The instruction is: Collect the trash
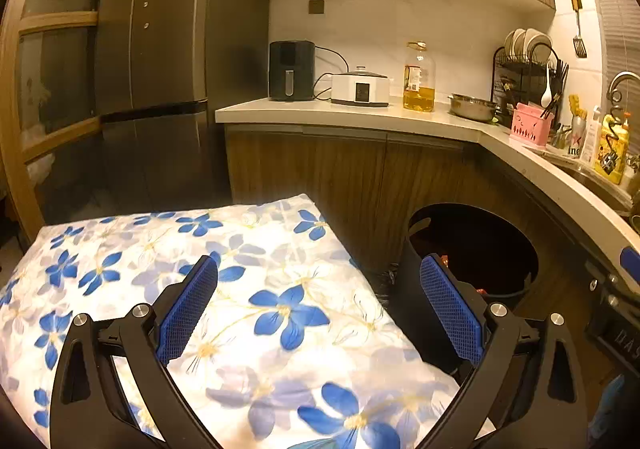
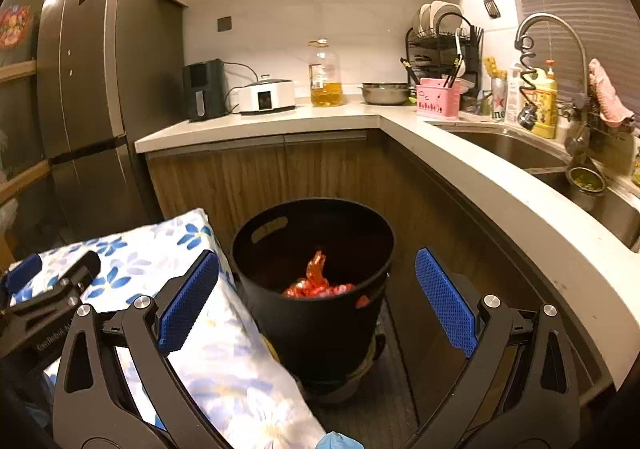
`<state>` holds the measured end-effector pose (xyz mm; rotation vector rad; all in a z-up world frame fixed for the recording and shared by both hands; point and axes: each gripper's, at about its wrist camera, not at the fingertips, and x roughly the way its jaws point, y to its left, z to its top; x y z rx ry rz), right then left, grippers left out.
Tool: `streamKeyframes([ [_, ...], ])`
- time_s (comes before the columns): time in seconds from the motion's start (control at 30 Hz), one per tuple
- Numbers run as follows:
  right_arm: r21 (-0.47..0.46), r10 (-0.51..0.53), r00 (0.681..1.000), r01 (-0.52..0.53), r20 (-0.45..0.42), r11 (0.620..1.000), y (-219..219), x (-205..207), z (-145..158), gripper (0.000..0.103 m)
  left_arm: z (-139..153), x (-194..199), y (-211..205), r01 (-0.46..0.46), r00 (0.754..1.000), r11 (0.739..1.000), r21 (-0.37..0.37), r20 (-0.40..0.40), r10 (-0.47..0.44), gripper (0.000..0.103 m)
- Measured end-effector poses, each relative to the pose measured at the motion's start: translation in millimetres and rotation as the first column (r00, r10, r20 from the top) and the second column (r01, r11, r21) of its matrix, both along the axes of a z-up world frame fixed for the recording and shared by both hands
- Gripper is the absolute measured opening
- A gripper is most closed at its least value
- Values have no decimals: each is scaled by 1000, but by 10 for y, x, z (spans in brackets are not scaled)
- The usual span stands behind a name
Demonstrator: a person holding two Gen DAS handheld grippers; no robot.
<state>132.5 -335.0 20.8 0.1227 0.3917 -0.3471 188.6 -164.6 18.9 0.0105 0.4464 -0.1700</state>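
Note:
A black round trash bin (image 2: pixel 316 313) stands on the floor beside the cabinets, with red crumpled wrappers (image 2: pixel 316 285) lying inside. My right gripper (image 2: pixel 316 297) hangs in front of the bin, jaws wide open and nothing between the blue pads (image 2: pixel 444 301). In the left wrist view the bin (image 1: pixel 496 281) shows at the right, its inside dark. My left gripper (image 1: pixel 318 293) is open and empty above a table covered in a white cloth with blue flowers (image 1: pixel 200 249). The left gripper's tip (image 2: pixel 52 277) also shows at the left edge of the right wrist view.
The flowered table (image 2: pixel 224 361) sits close to the bin's left. An L-shaped white counter (image 2: pixel 460 153) wraps behind and right, holding an air fryer (image 2: pixel 204 89), cooker, oil bottle (image 2: pixel 325 73), steel bowl, pink caddy and sink (image 2: pixel 508 147). A dark fridge (image 1: pixel 160 61) stands at left.

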Motion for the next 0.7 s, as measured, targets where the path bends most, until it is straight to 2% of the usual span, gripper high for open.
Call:
streamKeyframes([
  [0.37, -18, 30, 999, -30, -21, 999, 414, -572, -45, 98, -23, -520, 303, -2, 1000, 1000, -13, 13, 2, 97],
  [0.7, -34, 25, 999, -26, -23, 999, 623, -876, -55, 98, -77, -803, 498, -7, 1000, 1000, -15, 9, 7, 97],
])
